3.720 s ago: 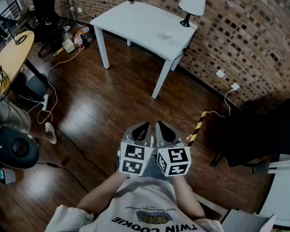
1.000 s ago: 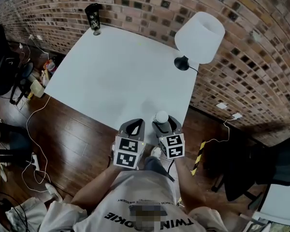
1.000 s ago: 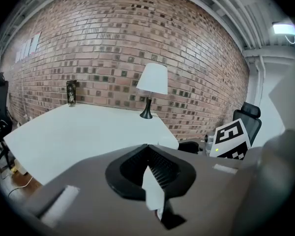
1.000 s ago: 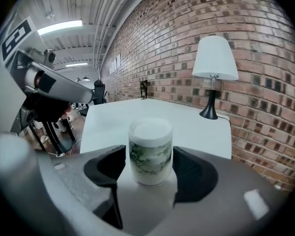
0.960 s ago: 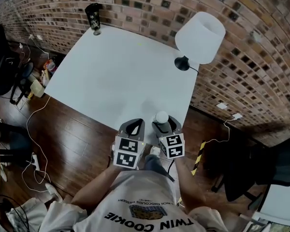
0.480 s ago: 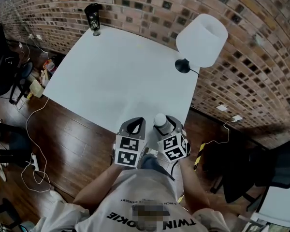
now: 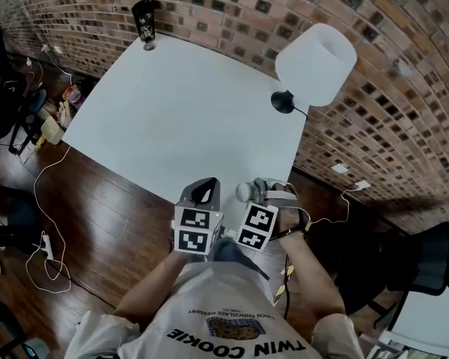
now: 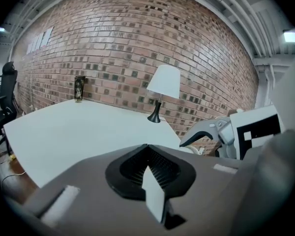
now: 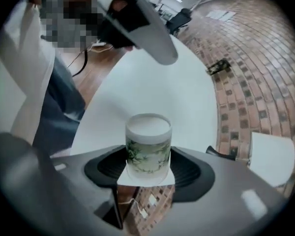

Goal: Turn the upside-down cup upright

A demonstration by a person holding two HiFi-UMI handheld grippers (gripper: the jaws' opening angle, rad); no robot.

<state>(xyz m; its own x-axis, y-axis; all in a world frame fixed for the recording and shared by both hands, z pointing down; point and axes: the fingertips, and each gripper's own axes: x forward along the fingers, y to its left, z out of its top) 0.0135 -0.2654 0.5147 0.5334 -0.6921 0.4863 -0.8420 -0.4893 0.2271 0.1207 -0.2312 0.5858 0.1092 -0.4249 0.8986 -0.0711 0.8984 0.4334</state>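
A white cup with a green leaf print point(image 9: 148, 149) sits between the jaws of my right gripper point(image 9: 147, 167), which is shut on it. In the head view the cup point(image 7: 244, 192) is off the table near its front right edge and tipped on its side. Its flat white end faces left. My right gripper point(image 7: 249, 194) is rolled over, and the hand shows behind it. My left gripper point(image 7: 203, 191) hangs just to the left, shut and empty, its jaws pressed together point(image 8: 147, 150).
The white table point(image 7: 172, 111) stretches ahead. On it stand a white-shaded lamp point(image 7: 314, 62) at the back right and a black tumbler point(image 7: 144, 21) at the far left corner. A brick wall point(image 7: 374, 126) runs behind. Cables lie on the wood floor point(image 7: 52, 193) at left.
I have walked up to the table since the earliest frame. Over the last second my right gripper has rolled to the right with the cup in it, tipping the cup from standing to sideways.
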